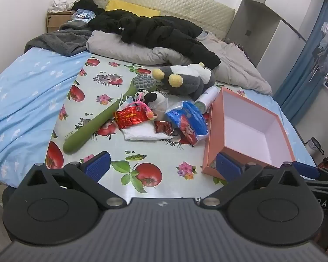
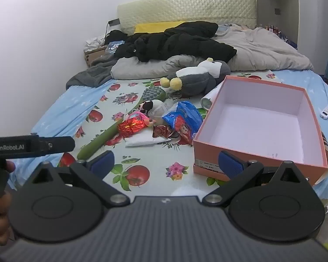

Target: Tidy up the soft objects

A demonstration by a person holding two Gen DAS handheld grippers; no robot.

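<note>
A big grey plush toy with yellow pom-pom feet (image 1: 183,80) lies on its side in the middle of the bed, on the sheet printed with red tomatoes and flowers (image 1: 129,150). Just in front of it sits a small black-and-white panda plush (image 1: 149,97). Beside the panda lies a long green massage stick with a grey bumpy head (image 1: 111,113), which points from the plush toys down toward the near edge of the bed. A small heap of things rests next to the stick: a shiny red foil packet (image 1: 131,116), a pink hair tie or ribbon (image 1: 142,106), a folded white cloth (image 1: 142,133), and a blue and red plastic bag with a cartoon face (image 1: 185,122). A white tube with a round end (image 1: 205,101) lies between the grey plush and the box.

To the right of the heap stands an open orange cardboard box with a white inside (image 2: 258,120). Nothing is in it. A small white remote (image 2: 327,111) lies on the bed past the box.

Farther back, a black puffy jacket (image 1: 155,30) is spread over a grey quilt (image 1: 229,65), with a yellow pillow (image 1: 131,7) by the cream padded headboard (image 1: 164,0).

The left gripper (image 1: 163,163) hangs over the near part of the bed, its blue jaws wide apart with nothing between them. The right gripper (image 2: 166,160) hangs near the box's front corner, its jaws wide apart too, holding nothing.
</note>
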